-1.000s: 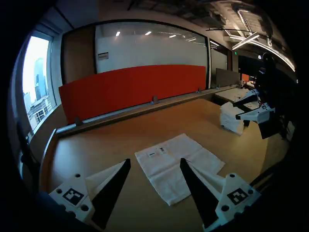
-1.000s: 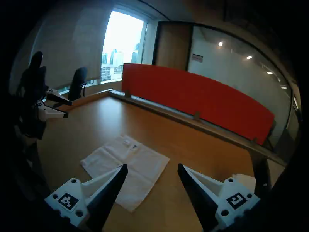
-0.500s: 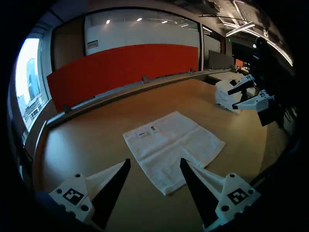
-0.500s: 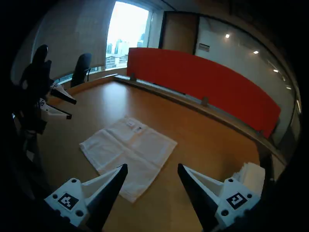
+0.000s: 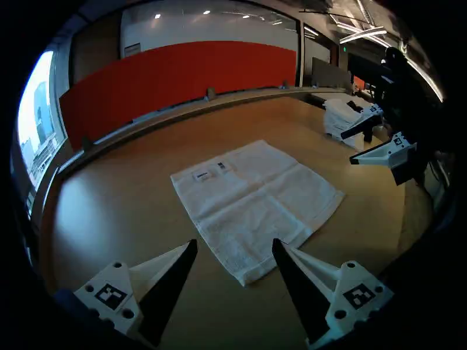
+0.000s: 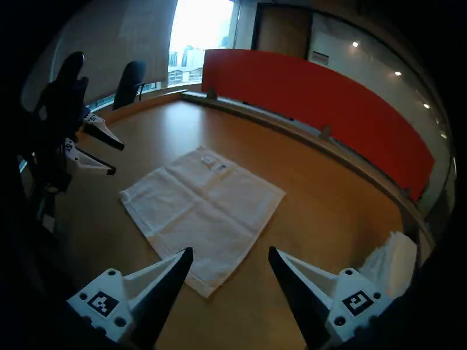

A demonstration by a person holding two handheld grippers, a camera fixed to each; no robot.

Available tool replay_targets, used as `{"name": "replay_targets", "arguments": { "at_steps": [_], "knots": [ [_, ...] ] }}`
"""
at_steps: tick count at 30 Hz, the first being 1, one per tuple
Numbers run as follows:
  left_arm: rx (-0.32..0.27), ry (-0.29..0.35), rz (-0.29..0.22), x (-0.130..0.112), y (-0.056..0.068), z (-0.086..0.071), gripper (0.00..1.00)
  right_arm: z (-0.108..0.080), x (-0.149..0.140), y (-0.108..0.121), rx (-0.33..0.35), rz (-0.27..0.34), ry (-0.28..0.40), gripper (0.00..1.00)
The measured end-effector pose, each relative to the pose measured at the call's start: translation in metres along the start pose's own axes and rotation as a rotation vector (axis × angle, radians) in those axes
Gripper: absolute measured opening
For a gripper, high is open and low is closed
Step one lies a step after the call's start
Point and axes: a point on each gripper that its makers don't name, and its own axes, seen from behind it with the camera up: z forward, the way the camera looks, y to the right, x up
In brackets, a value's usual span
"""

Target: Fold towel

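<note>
Towel lies opened out flat on the wooden table, about mid-table and well clear of the far edge where the red divider runs. Crease lines cross it, and two small labels sit by one hem. It looks light, soft and limp: once lifted it should sag and trail, and a single pinch would likely let it bunch. The best hold is probably one corner per gripper along the same hem, with a finger slid under the edge. The left gripper hovers over the nearest corner, fingers apart and empty. The right gripper faces the neighbouring corner, fingers also apart with nothing held. A stack of folded towels sits near the table's right edge, well apart.
</note>
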Motion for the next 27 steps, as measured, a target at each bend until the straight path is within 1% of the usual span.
{"name": "replay_targets", "arguments": {
  "at_steps": [3,11,18,23,27],
  "knots": [
    [-0.007,-0.027,0.004,-0.012,0.001,0.007,0.95,0.006,-0.010,-0.003,0.010,-0.003,-0.023,1.00],
    [-0.027,-0.090,0.007,-0.040,0.003,0.020,0.95,0.021,-0.035,-0.010,0.037,0.003,-0.082,1.00],
    [-0.045,-0.131,0.015,-0.056,0.008,0.030,0.95,0.030,-0.051,-0.018,0.068,-0.010,-0.124,1.00],
    [-0.054,-0.159,0.029,-0.066,0.010,0.036,0.95,0.033,-0.063,-0.022,0.087,-0.024,-0.158,1.00],
    [-0.058,-0.181,0.030,-0.073,0.011,0.041,0.95,0.035,-0.069,-0.024,0.097,-0.028,-0.176,1.00]
  ]
}}
